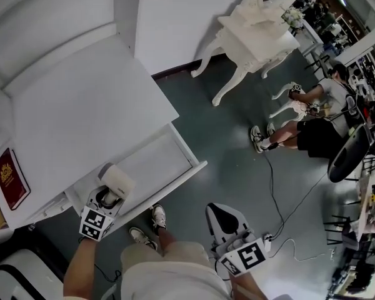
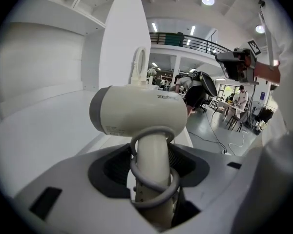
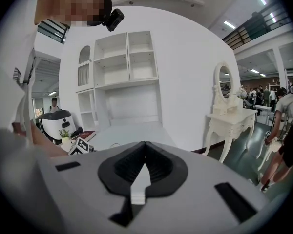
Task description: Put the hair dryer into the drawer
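The white drawer (image 1: 155, 160) stands pulled out from under the white desk top (image 1: 81, 114), its inside bare and pale. At the drawer's left end the left gripper (image 1: 110, 199) holds the cream hair dryer (image 1: 116, 180), its jaws partway apart and clamped on the dryer's handle. In the left gripper view the hair dryer (image 2: 141, 113) stands upright between the black pads of the left gripper (image 2: 154, 177), barrel lying across the top, with its grey cord (image 2: 158, 195) wound in 2 loops round the handle. Whether the dryer touches the drawer floor cannot be told from the head view. The right gripper (image 1: 220, 219) hangs to the right of the drawer, out over the dark grey floor and well apart from it; in its own view the right gripper (image 3: 144, 162) has its jaws closed together with nothing between them. A red book (image 1: 11, 179) lies on the desk top left of the drawer. Beyond the drawer, a white dressing table (image 1: 253, 33) stands on curved legs, and a seated person (image 1: 312, 127) is further right.
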Action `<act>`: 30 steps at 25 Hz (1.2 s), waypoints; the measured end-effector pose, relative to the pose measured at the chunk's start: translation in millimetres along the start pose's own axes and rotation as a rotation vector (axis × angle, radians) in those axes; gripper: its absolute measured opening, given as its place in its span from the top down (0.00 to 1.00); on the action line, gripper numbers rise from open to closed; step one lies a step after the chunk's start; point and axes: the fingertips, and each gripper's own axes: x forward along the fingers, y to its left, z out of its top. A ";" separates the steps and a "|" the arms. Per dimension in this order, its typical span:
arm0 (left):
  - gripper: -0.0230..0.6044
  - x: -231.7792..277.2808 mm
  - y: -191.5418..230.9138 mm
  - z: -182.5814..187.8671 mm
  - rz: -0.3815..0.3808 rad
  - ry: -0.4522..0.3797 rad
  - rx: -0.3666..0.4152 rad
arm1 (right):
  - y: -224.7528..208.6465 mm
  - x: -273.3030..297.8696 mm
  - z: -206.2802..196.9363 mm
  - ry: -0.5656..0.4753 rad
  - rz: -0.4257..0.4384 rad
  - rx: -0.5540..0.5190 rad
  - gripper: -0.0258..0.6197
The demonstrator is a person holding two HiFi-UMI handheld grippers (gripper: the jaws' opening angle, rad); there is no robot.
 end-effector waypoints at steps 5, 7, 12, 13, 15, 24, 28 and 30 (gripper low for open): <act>0.60 32.6 5.1 -16.2 -0.024 0.055 0.039 | -8.6 -4.8 -9.4 0.022 -0.032 0.012 0.95; 0.59 44.2 4.5 -21.3 -0.028 0.068 0.039 | -10.9 -6.0 -12.9 0.032 -0.041 0.021 0.95; 0.59 69.8 0.9 -25.0 -0.057 0.111 0.074 | -13.3 -4.2 -23.5 0.054 -0.047 0.047 0.95; 0.59 74.0 -0.1 -27.6 -0.067 0.127 0.091 | -13.6 -3.6 -25.2 0.058 -0.048 0.050 0.95; 0.60 81.2 -2.1 -34.4 -0.085 0.164 0.125 | -14.9 -3.4 -27.3 0.062 -0.052 0.055 0.95; 0.59 106.2 -2.2 -54.0 -0.109 0.263 0.216 | -32.2 -11.4 -35.1 0.070 -0.094 0.076 0.95; 0.59 115.3 -4.2 -59.8 -0.118 0.295 0.228 | -36.3 -12.2 -43.3 0.076 -0.102 0.092 0.95; 0.59 118.7 -6.4 -63.3 -0.123 0.318 0.240 | -36.3 -12.4 -45.0 0.077 -0.101 0.098 0.95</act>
